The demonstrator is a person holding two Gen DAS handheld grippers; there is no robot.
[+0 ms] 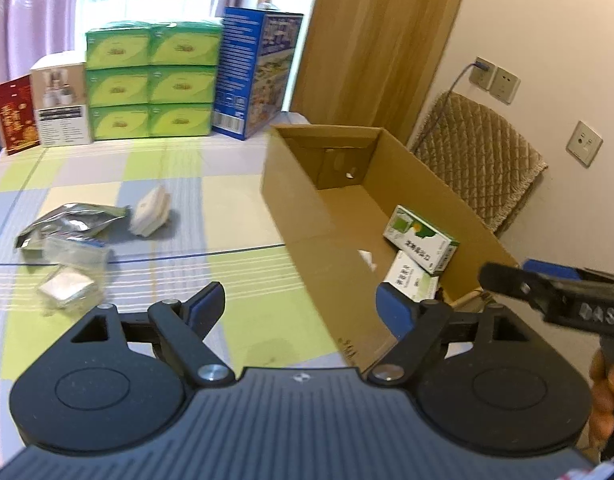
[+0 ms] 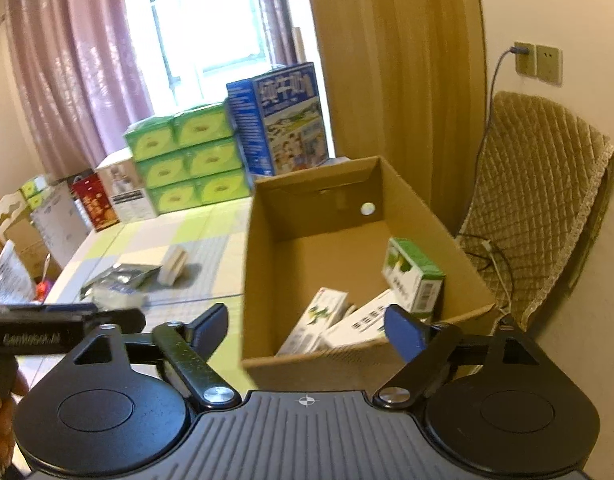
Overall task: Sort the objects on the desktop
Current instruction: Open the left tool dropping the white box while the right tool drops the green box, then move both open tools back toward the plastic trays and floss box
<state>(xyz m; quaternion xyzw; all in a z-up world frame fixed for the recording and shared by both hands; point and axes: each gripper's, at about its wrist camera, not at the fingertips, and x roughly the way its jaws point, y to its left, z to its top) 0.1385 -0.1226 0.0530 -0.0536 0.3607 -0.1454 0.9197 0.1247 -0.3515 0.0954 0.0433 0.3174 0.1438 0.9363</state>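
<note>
Both grippers between picks. The left gripper (image 1: 299, 304) and the right gripper (image 2: 307, 328) were released, fingers spread and empty, each held just short of the cardboard box (image 1: 307, 216). Inside the box, toward its near right corner, lay the medicine cartons (image 1: 421, 238) already sorted. Left of the box, on the checked tablecloth (image 1: 167, 168), the unsorted items remained: a white packet (image 1: 149, 210), a silver foil pouch (image 1: 73, 222) and clear plastic packets (image 1: 69, 280). The step in hand appeared to be the reach for another item; that calls for swinging a gripper left of the box, lowering it and closing on the packet.
</note>
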